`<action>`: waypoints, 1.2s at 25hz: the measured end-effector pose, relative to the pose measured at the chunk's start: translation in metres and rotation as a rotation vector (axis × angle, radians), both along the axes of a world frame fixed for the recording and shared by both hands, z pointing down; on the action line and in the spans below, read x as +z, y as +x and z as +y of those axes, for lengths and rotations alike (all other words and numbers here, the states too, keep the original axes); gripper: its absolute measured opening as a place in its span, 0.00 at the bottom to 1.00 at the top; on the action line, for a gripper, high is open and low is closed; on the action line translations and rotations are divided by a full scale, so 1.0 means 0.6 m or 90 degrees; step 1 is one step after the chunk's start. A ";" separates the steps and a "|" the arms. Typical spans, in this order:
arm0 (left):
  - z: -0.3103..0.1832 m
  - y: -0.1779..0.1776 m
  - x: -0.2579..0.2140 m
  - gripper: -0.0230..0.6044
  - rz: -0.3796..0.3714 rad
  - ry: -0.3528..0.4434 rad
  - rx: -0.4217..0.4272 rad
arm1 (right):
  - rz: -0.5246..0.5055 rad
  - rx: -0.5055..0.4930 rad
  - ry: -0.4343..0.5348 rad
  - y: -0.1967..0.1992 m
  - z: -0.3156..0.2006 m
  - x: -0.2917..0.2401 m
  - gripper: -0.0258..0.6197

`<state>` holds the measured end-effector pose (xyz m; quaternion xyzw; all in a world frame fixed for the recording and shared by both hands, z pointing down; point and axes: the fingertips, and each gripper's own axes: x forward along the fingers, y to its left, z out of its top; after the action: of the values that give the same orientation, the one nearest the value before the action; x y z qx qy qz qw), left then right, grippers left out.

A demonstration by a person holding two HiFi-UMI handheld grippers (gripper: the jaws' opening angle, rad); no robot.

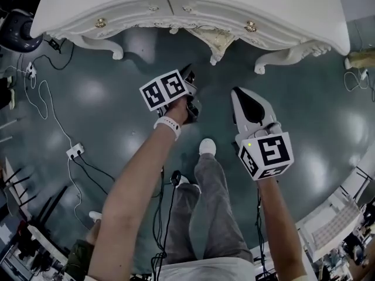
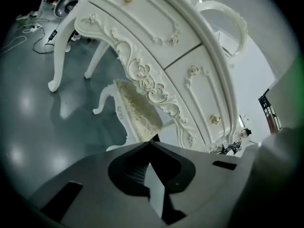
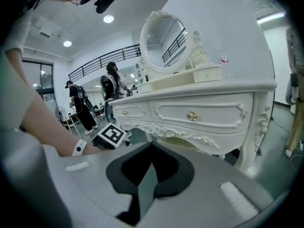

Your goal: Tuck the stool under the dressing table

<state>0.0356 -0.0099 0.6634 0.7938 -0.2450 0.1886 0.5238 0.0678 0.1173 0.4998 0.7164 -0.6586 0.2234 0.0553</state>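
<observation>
White-painted carved wood makes up both the table (image 2: 142, 27) and the stool (image 2: 134, 109). The stool stands on the glossy grey-green floor (image 1: 111, 98) beneath the table's scrolled front edge, between its curved legs. Only its cream cushion (image 2: 137, 113) and part of its frame show below the drawers, so the tucking looks done or very nearly so.

The left tool (image 2: 151, 145) has its jaws pressed together with nothing between them, and it points toward the stool from a little way off without touching it. The right tool (image 3: 152, 147) is likewise closed and empty, and faces the drawer fronts from further back.

The stool is probably stiff and fairly solid, too heavy to lift comfortably with a narrow pinch but easy to slide on this smooth floor. The cushion is soft and would give under pressure, so it is a poor place to push or grip. If a last nudge is needed, the hard seat rail just under the cushion or the top of a leg looks like the best spot. The raised painted ornament could chip, so contact should be flat and gentle.
</observation>
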 end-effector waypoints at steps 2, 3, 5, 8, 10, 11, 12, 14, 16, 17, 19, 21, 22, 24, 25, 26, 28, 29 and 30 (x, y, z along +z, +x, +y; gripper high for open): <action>0.010 -0.031 -0.032 0.05 0.005 0.000 -0.009 | 0.004 -0.004 0.002 -0.023 0.011 -0.022 0.06; 0.017 -0.043 -0.050 0.05 0.011 -0.001 -0.013 | 0.007 -0.005 0.003 -0.035 0.019 -0.032 0.06; 0.040 -0.068 -0.088 0.05 0.023 0.000 -0.011 | 0.010 -0.007 0.005 -0.062 0.041 -0.053 0.06; 0.081 -0.109 -0.137 0.05 0.026 0.012 0.007 | 0.003 -0.011 0.004 -0.107 0.080 -0.079 0.06; 0.109 -0.135 -0.172 0.05 0.030 0.025 0.021 | -0.001 -0.012 0.004 -0.135 0.106 -0.097 0.06; 0.122 -0.150 -0.191 0.05 0.034 0.033 0.028 | -0.003 -0.012 0.004 -0.149 0.118 -0.107 0.06; 0.136 -0.166 -0.209 0.05 0.039 0.038 0.031 | -0.005 -0.013 0.005 -0.162 0.128 -0.118 0.06; 0.167 -0.197 -0.245 0.05 0.060 0.034 0.025 | -0.006 -0.013 0.009 -0.186 0.148 -0.139 0.06; 0.202 -0.228 -0.282 0.05 0.080 0.024 0.014 | -0.005 -0.014 0.013 -0.207 0.166 -0.164 0.06; 0.218 -0.245 -0.302 0.05 0.085 0.025 0.010 | -0.004 -0.016 0.016 -0.217 0.172 -0.179 0.06; 0.239 -0.280 -0.342 0.05 0.087 0.042 0.004 | -0.002 -0.024 0.027 -0.239 0.176 -0.211 0.06; 0.264 -0.317 -0.375 0.05 0.076 0.068 0.010 | -0.003 -0.032 0.034 -0.262 0.187 -0.239 0.06; 0.280 -0.333 -0.390 0.05 0.070 0.081 0.015 | -0.002 -0.036 0.034 -0.272 0.196 -0.251 0.06; 0.312 -0.359 -0.426 0.05 0.064 0.105 0.024 | 0.005 -0.048 0.031 -0.291 0.214 -0.275 0.06; 0.327 -0.372 -0.445 0.05 0.062 0.118 0.031 | 0.010 -0.054 0.030 -0.300 0.221 -0.289 0.06; 0.340 -0.384 -0.466 0.05 0.059 0.133 0.041 | 0.015 -0.060 0.031 -0.309 0.227 -0.303 0.06; 0.360 -0.406 -0.506 0.05 0.054 0.165 0.062 | 0.024 -0.073 0.033 -0.329 0.238 -0.332 0.06; 0.367 -0.417 -0.527 0.05 0.054 0.181 0.070 | 0.028 -0.080 0.035 -0.338 0.243 -0.346 0.06; 0.373 -0.427 -0.549 0.05 0.056 0.199 0.076 | 0.031 -0.087 0.037 -0.348 0.248 -0.361 0.06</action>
<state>-0.2204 0.2138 0.3340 0.8860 -0.2006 0.1445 0.3923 -0.1409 0.2662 0.2831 0.6761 -0.7108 0.1828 0.0656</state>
